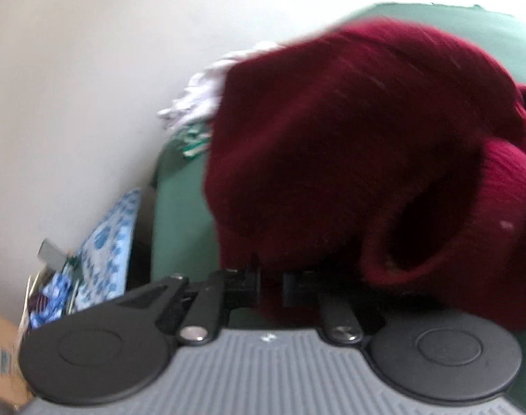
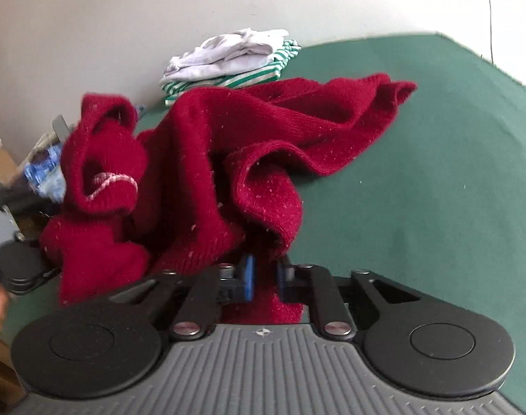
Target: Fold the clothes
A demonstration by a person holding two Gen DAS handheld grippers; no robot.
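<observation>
Left claw (image 1: pixel 271 285) pinches dark red knit sweater (image 2: pixel 228 145), bunched mid-frame over green surface (image 2: pixel 418 190). Folded white and green-striped clothes (image 2: pixel 228 60) upper centre, by wall. Right claw (image 2: pixel 264 282) pinches sweater hem, lower centre.

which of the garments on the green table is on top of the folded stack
The pale white garment; it lies over the green-striped one, while the red sweater sits apart, unfolded.
</observation>
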